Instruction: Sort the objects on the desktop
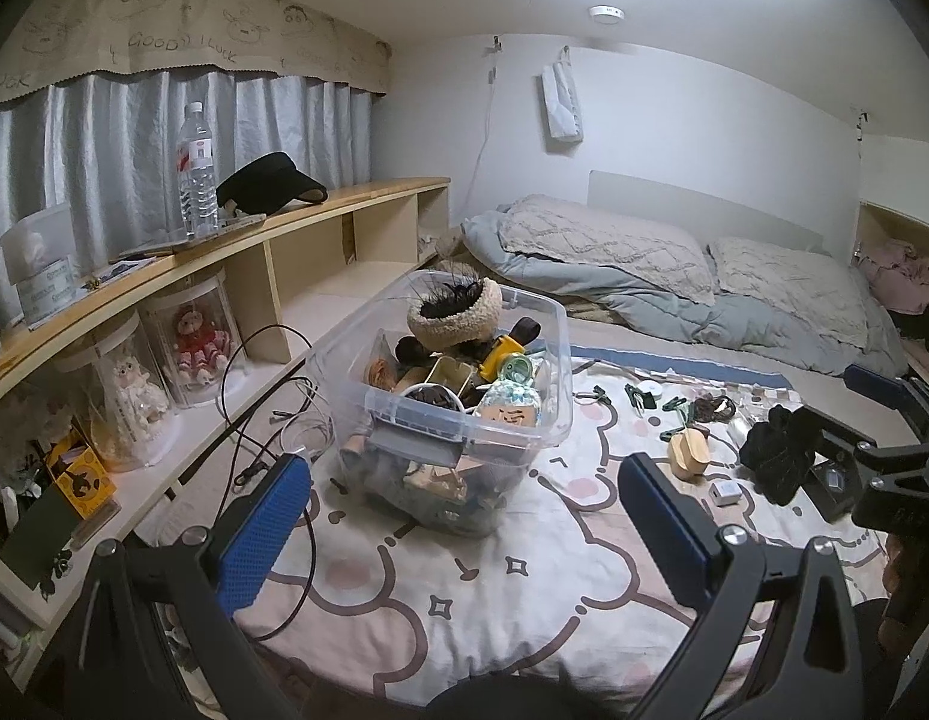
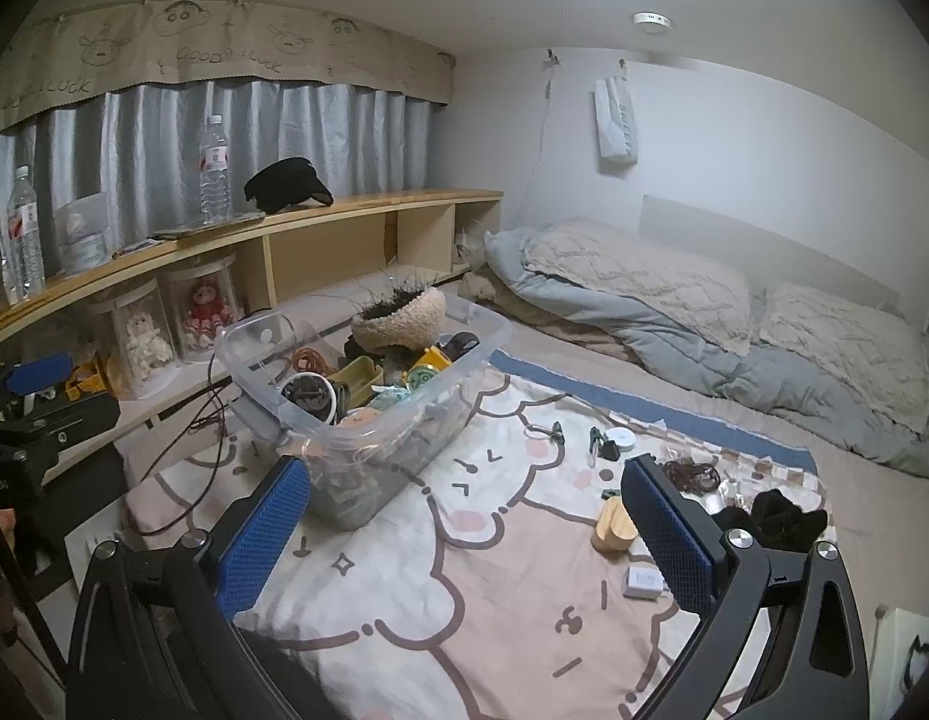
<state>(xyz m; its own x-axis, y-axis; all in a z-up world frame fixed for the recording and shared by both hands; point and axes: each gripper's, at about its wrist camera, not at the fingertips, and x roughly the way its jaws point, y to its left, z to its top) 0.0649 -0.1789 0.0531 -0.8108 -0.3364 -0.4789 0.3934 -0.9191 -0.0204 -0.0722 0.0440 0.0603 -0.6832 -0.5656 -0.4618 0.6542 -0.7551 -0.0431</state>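
Both grippers agape, empty | clear bin (image 1: 440,396) full | wooden box (image 2: 613,525) on blanket (image 2: 464,600)

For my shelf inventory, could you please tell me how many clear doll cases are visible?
2, side by side under the shelf top: a white doll case on the left, a red-dressed doll case on its right. Others may be hidden.

Right tool (image 2: 464,516) gapes empty over blanket (image 2: 464,588), beside bin (image 2: 494,324).
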